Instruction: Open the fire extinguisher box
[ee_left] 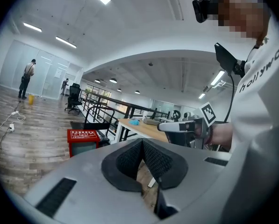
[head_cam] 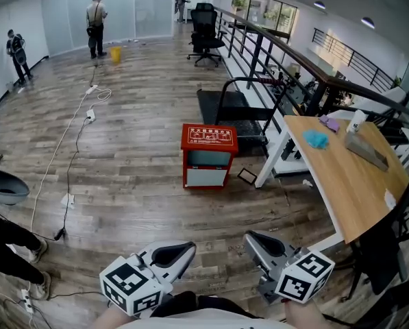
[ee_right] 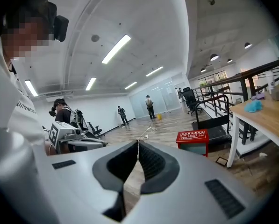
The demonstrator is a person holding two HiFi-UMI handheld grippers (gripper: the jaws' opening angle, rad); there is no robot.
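Left gripper (ee_left: 142,141) reads closed only in its own view.

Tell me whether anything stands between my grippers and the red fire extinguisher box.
Nothing visible. Bare wooden floor lies between the left gripper, the right gripper and the fire extinguisher box; the table stands off to the right.

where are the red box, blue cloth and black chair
red box (head_cam: 208,156): head view, on its front window
blue cloth (head_cam: 316,139): head view, on its middle
black chair (head_cam: 205,33): head view, near its seat
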